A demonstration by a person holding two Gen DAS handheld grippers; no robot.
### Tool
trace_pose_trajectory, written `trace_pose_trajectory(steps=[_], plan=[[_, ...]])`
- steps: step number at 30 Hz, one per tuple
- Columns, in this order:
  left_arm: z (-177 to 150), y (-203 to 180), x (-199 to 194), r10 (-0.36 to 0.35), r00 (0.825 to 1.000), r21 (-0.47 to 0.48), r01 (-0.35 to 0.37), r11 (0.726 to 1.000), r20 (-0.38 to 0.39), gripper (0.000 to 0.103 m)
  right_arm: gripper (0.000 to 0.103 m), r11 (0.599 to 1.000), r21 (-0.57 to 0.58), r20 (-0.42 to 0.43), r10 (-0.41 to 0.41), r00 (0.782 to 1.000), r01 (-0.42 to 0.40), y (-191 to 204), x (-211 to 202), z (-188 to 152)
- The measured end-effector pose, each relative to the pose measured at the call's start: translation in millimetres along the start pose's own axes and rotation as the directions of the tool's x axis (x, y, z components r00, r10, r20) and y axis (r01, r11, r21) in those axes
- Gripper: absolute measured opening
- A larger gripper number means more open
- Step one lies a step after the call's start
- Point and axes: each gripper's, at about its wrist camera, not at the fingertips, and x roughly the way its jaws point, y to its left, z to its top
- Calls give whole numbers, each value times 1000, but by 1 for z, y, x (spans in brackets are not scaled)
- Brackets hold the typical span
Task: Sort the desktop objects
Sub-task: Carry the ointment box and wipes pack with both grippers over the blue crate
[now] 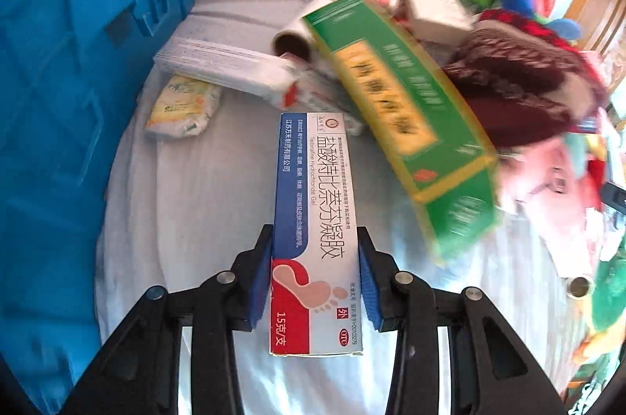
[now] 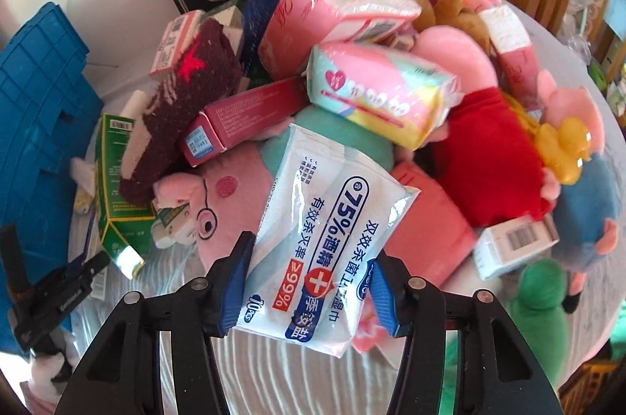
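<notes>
My left gripper (image 1: 315,235) is shut on a long white, blue and red ointment box (image 1: 313,203) with a foot printed on it; both blue pads press its long sides. The box lies lengthwise over the white cloth (image 1: 195,219). My right gripper (image 2: 313,250) is shut on a white and blue pack of alcohol wipes (image 2: 332,219), its pads against the pack's two edges. The pack rests at the front of a heap of toys and packets, over a pink pig plush (image 2: 223,207).
A blue crate (image 1: 78,62) stands at the left, also in the right wrist view as the blue crate (image 2: 35,101). A blurred green box (image 1: 403,125), a white carton (image 1: 227,68), tissue packs (image 2: 375,94), a maroon sock (image 2: 184,98) and plush toys crowd the middle and right.
</notes>
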Motion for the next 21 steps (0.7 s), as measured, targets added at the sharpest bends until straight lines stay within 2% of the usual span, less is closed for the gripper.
trace_pose_trajectory(steps=[4,9,15,21], plan=[[-9,-23,-38,-4,997,-1,4,1000,71,39,54,998,-60,69,3,998,1,-4,-29,0],[-11,-48,-89,18,984,8,-20,1000,177,39,54,988,-153,159,30,987,-5,-6,-70,-7],[-22,-72,-155,23,955,7,-26,1000,295,39,54,971,-239,231,86,969,-30,3,-108,-14],[-32,-88,-205,52,924,1,-56,998,379,39,54,942,-334,303,132,944,-25,24,-143,-19]])
